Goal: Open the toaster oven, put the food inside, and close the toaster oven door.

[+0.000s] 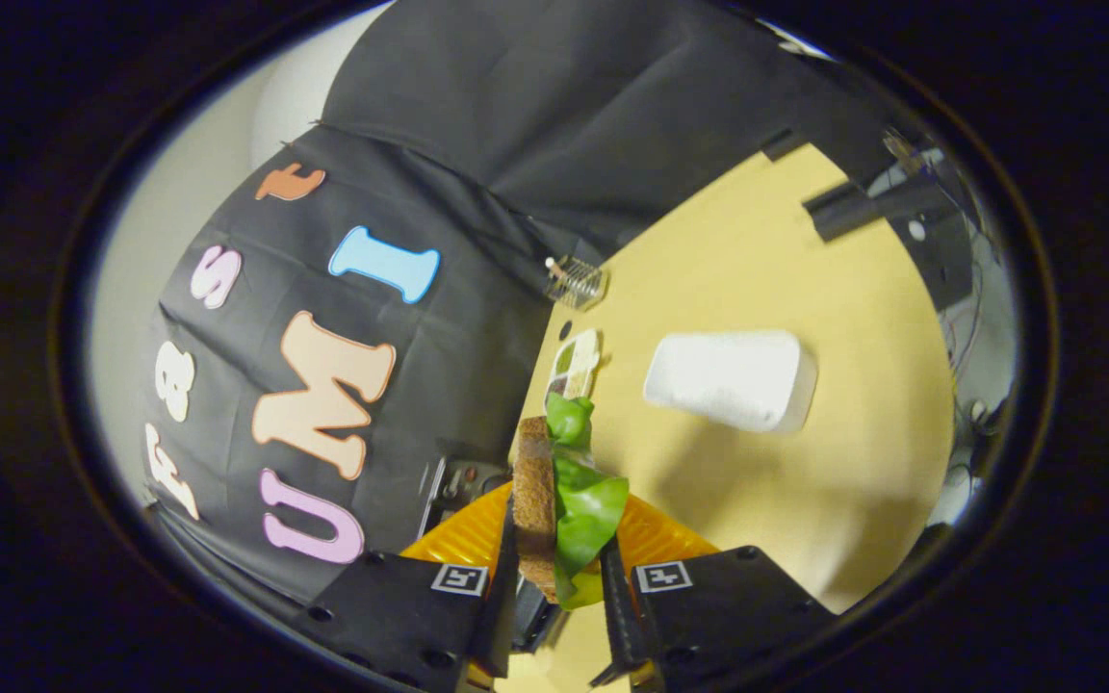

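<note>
My gripper (560, 570) is shut on a toy sandwich (564, 500), a brown bread slice with green lettuce that stands on edge between the two fingers and sticks out ahead of them. Right behind the sandwich lies an orange plate (463, 539). Beyond the plate, against the black cloth wall, I see part of a dark appliance with knobs (463, 479); most of it is hidden and I cannot tell how its door stands. The whole scene looks tilted, with the yellow table (805, 289) running off to the right.
A white rounded block (733, 379) lies on the table beyond the fingers. A small pale dish with food bits (576, 364) sits ahead of the sandwich, and farther off a small wire rack (575, 280) stands by the cloth. Black brackets (848, 207) sit at the table's far edge.
</note>
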`<state>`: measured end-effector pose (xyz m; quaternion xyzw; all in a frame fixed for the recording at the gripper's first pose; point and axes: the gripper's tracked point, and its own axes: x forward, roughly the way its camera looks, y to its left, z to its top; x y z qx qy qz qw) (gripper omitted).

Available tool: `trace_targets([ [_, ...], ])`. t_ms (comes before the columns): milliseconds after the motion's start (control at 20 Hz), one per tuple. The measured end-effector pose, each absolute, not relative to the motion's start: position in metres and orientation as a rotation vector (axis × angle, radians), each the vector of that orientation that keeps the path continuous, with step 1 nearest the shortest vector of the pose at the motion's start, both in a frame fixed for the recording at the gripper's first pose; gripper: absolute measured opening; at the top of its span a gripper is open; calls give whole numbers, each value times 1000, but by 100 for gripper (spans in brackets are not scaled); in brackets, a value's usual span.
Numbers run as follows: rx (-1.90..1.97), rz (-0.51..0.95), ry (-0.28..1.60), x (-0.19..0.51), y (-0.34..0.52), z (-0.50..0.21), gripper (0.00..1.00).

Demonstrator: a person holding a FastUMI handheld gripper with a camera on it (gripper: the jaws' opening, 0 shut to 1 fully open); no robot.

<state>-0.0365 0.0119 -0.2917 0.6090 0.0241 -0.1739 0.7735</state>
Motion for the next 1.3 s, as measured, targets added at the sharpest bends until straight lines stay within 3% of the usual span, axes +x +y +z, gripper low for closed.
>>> trace_targets([
  [450,1414,-312,-29,33,125,-282,41],
  [700,1413,-264,16,74,160,-291,41],
  [1300,1256,-225,120,134,161,-311,41],
])
